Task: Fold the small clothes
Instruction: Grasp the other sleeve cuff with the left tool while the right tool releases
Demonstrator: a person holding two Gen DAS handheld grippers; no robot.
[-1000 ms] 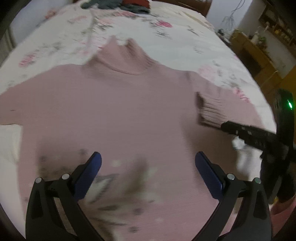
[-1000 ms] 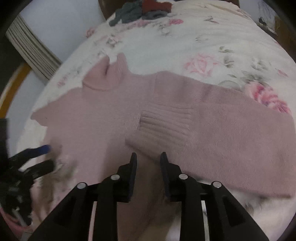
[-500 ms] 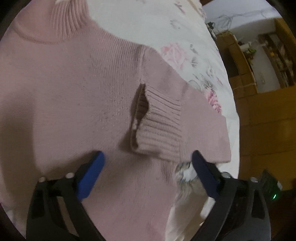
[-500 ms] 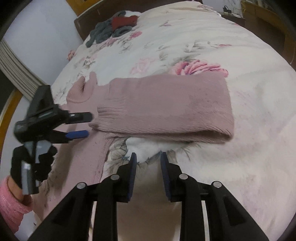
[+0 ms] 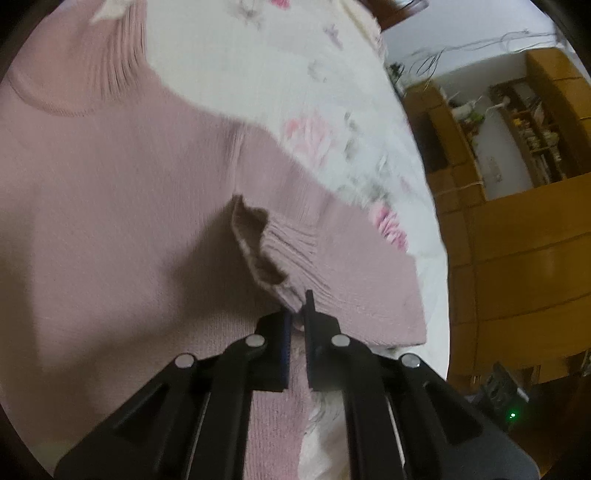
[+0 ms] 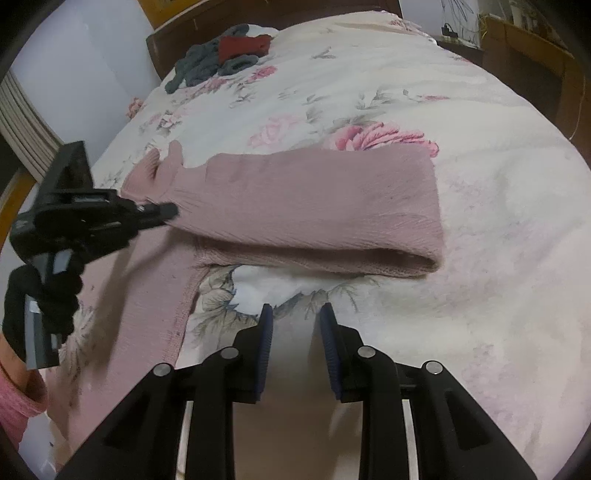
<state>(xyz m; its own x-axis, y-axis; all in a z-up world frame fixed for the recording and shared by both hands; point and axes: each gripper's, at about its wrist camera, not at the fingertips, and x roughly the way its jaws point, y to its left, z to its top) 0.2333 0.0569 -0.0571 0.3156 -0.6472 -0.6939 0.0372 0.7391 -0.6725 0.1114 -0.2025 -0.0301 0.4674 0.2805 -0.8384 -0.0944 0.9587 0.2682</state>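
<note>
Setting: domestic bedroom. Bed with white floral bedspread (image 6: 388, 92), pink roses printed across it. Dark wooden headboard (image 6: 221, 18) at the far edge. Heap of grey and red clothes (image 6: 221, 59) near the far left corner of the bed. Wooden cabinets (image 5: 517, 258) and cluttered shelving (image 5: 532, 122) beyond the bed's right edge.

The sweater (image 5: 122, 206) was dusty pink; the bedspread (image 6: 424, 110) was white with pink roses; the far clothes (image 6: 221, 59) were grey and red; both grippers were black with blue pads (image 6: 265, 350).
</note>
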